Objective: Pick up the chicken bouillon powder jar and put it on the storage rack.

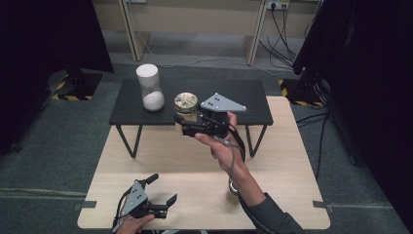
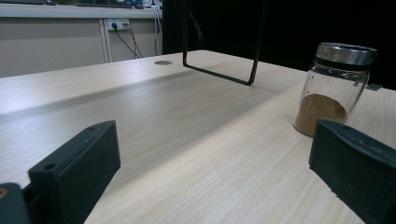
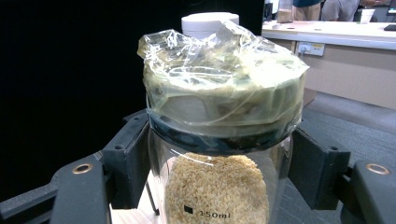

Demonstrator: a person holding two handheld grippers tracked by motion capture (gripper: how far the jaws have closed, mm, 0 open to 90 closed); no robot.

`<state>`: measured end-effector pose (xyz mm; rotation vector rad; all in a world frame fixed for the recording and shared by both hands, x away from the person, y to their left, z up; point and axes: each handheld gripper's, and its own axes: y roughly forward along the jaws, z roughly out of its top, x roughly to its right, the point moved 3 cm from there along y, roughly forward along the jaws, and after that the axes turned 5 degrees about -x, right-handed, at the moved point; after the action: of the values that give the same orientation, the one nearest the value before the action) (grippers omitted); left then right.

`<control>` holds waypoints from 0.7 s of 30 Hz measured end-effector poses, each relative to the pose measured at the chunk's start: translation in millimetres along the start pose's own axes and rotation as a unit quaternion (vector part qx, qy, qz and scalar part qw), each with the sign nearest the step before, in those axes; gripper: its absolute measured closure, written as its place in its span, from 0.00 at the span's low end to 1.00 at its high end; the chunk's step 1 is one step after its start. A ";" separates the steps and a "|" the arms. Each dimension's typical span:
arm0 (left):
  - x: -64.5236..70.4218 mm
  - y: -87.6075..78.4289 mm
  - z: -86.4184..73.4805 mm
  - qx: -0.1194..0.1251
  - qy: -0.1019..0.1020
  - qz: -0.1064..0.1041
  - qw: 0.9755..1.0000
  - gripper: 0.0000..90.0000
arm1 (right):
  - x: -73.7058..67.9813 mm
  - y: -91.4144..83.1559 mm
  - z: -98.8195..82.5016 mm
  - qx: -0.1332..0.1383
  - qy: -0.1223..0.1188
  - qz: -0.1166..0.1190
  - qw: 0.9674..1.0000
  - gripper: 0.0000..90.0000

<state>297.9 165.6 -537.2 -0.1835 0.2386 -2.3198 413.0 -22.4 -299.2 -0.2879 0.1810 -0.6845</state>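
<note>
My right gripper [image 1: 187, 123] is shut on a glass jar of pale grains [image 1: 185, 103] whose lid is wrapped in clear film. It holds the jar at the front edge of the low black shelf [image 1: 234, 92]; I cannot tell whether the jar's base touches the shelf. In the right gripper view the black fingers [image 3: 127, 158] press both sides of the jar [image 3: 219, 196] just under its lid. Near the table's front left corner, my left gripper [image 1: 162, 189] is open with nothing between its jaws [image 2: 210, 163].
A tall white-lidded jar of white powder [image 1: 151, 87] stands on the shelf's left part. A metal-lidded jar of brown powder [image 2: 334, 88] stands on the wooden table [image 1: 160, 161], beside the right forearm [image 1: 233, 189]. Black shelf legs [image 2: 219, 74] rise from the table.
</note>
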 end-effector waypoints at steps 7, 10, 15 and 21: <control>0.0 0.1 -0.1 0.000 0.000 0.000 1.000 0.01 | 3.0 0.2 6.2 0.005 -0.005 -0.008 1.000 0.34; 0.1 0.1 -0.1 0.000 0.000 0.000 1.000 0.01 | 4.4 2.2 8.5 0.004 -0.004 -0.011 1.000 0.34; -0.1 -0.1 0.1 0.000 0.000 0.000 1.000 0.01 | 9.1 9.6 10.6 0.000 0.000 -0.018 1.000 0.34; 0.0 -0.1 0.2 0.001 0.000 0.000 1.000 0.01 | 11.8 19.9 13.0 -0.002 -0.005 -0.028 1.000 0.34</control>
<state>297.8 165.6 -536.9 -0.1829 0.2370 -2.3207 437.2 -12.7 -294.1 -0.3015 0.1652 -0.7374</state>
